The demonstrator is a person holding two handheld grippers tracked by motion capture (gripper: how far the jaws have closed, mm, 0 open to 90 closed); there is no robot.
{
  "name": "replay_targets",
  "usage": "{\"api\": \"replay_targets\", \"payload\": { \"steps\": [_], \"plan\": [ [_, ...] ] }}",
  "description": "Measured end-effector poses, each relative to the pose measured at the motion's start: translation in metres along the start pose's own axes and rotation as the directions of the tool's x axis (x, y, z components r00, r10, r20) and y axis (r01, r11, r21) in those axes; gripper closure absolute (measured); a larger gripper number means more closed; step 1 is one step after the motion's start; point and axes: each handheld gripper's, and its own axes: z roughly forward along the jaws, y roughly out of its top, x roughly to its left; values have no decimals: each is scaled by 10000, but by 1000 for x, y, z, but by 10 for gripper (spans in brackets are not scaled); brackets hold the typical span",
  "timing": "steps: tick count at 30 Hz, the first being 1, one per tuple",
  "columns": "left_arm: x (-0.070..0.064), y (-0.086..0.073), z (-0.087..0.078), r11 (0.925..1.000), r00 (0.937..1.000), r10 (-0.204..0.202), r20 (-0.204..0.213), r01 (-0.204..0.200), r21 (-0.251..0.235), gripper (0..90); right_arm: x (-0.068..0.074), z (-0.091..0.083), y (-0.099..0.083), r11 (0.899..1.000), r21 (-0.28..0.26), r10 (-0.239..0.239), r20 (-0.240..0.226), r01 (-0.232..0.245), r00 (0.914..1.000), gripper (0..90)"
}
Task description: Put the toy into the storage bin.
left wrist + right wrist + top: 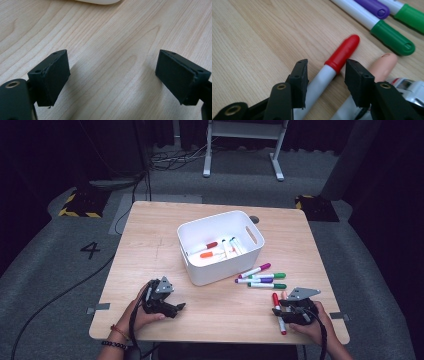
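The red-capped marker [332, 67] lay flat on the table [150, 250], between the jaws of our right gripper [325, 75], which straddled its barrel without quite pinching it. Our left gripper [112, 72] rested wide open over bare wood, near the white bin [220, 270].

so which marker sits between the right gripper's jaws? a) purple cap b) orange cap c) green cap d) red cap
d: in the right gripper view the right gripper has its jaws on either side of the red-capped marker, not yet closed on it, while the green-capped marker lies farther off.
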Motion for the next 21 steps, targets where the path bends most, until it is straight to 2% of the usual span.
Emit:
{"api": "replay_targets", "payload": {
  "steps": [4, 7, 9, 10, 11, 16, 21],
  "plan": [
    [0, 0, 0, 10000, 10000, 1, 0, -1, -1, 123, 1, 6, 6, 9999, 79, 103, -77, -102, 9999, 570],
    [0, 0, 0, 10000, 10000, 2, -1, -2, -1, 124, 2, 9, 11, 9997, 28, 235, -299, -234, 9993, 601],
    [0, 0, 0, 10000, 10000, 1, 2, -1, -2, 124, 4, 11, 14, 9998, 76, 159, -267, -157, 9995, 629],
    [0, 0, 0, 10000, 10000, 0, 1, 0, -3, 124, 5, 12, 15, 9999, 46, 161, -251, -160, 9996, 645],
    [0, 0, 0, 10000, 10000, 0, 1, 0, -3, 124, 6, 14, 15, 10000, -63, 13, -258, -14, 9997, 704],
    [0, 0, 0, 10000, 10000, 0, 2, 0, 0, 124, 8, 15, 17, 10000, -55, -27, -274, 25, 9996, 739],
    [0, 0, 0, 10000, 10000, 11, 2, -11, -5, 124, 9, 16, 18, 9999, -135, -58, -488, 52, 9988, 746]
  ]
}}
